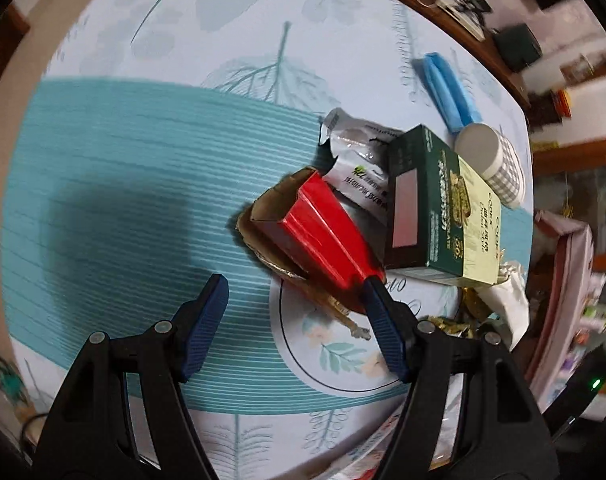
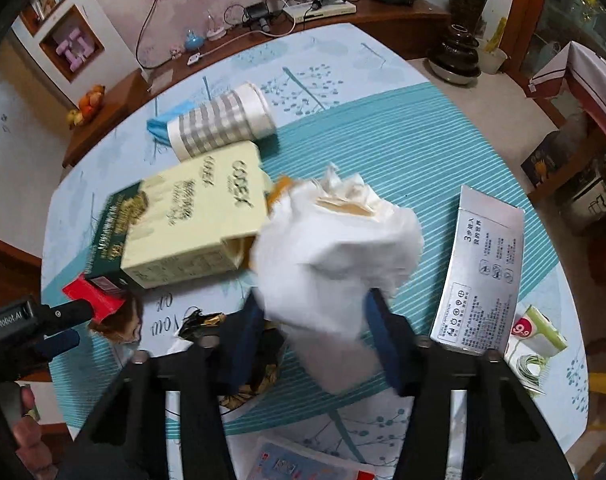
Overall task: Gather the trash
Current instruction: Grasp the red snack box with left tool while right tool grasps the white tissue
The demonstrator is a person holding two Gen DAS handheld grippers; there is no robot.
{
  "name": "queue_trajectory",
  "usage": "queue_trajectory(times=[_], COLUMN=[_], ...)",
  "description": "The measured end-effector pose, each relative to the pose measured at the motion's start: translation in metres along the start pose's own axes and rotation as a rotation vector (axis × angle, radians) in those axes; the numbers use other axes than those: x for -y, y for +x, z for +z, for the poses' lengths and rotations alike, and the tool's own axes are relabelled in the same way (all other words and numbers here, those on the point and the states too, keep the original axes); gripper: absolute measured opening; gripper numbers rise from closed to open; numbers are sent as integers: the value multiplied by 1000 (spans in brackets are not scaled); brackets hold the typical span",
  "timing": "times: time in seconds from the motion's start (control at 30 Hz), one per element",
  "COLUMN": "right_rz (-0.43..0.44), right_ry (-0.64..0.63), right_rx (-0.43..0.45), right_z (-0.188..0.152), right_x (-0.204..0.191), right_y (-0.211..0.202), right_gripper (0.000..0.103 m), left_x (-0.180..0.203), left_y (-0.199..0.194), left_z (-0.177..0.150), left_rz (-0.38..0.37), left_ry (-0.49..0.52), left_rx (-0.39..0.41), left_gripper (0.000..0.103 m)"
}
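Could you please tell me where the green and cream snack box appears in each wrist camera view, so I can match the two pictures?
Left wrist view: the green and cream box lies right of centre, beside the red box.
Right wrist view: the same box lies left of centre, behind the white tissue wad.
Shared landmark: the checked paper cup, lying on its side just beyond the box.

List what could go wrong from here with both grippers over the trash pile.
1. The right gripper pinches only the lower edge of the crumpled tissue, so it may slip out.
2. The left gripper is open with one finger against the red box; closing may shove it aside.
3. The green box leans on the pile and could topple.
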State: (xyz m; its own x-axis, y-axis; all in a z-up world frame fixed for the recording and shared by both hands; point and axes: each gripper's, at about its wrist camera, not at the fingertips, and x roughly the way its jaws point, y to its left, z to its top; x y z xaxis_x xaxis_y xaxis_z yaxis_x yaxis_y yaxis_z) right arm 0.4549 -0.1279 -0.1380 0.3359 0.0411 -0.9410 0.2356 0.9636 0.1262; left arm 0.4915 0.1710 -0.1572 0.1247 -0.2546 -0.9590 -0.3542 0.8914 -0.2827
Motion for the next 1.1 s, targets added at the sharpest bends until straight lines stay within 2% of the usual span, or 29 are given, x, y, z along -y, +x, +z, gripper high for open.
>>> queue_trajectory(times=[0.33, 0.4, 0.5, 0.57, 0.6, 0.63, 0.73, 0.87, 1.1], right_rz=[28, 34, 42, 50, 56, 60, 82, 115, 187], right_ry=[2, 1, -4, -7, -8, -9, -4, -1, -42], right_rx=[15, 15, 13, 10, 8, 6, -1, -2, -2], right_z=[-2, -4, -6, -7, -8, -9, -10, -15, -34], right_x=[-1, -2, -3, -3, -3, -3, -3, -2, -5], right_y=[4, 3, 2, 1, 0, -1, -4, -12, -36], right_gripper=[36, 36, 35, 35, 34, 34, 32, 24, 22], left_x=[-12, -9, -1, 3, 6, 10, 20, 26, 9], left_y=[22, 28, 29, 29, 30, 31, 33, 31, 4], left_z=[4, 3, 4, 3, 3, 3, 2, -6, -44], left_rz=[-90, -91, -48, -22, -13, -8, 16, 52, 104], left_ry=[-213, -239, -246, -266, -270, -265, -242, -186, -79], left_rx=[-44, -42, -9, 11, 17, 14, 8, 3, 38], left_gripper=[67, 67, 66, 59, 41, 35, 33, 32, 31])
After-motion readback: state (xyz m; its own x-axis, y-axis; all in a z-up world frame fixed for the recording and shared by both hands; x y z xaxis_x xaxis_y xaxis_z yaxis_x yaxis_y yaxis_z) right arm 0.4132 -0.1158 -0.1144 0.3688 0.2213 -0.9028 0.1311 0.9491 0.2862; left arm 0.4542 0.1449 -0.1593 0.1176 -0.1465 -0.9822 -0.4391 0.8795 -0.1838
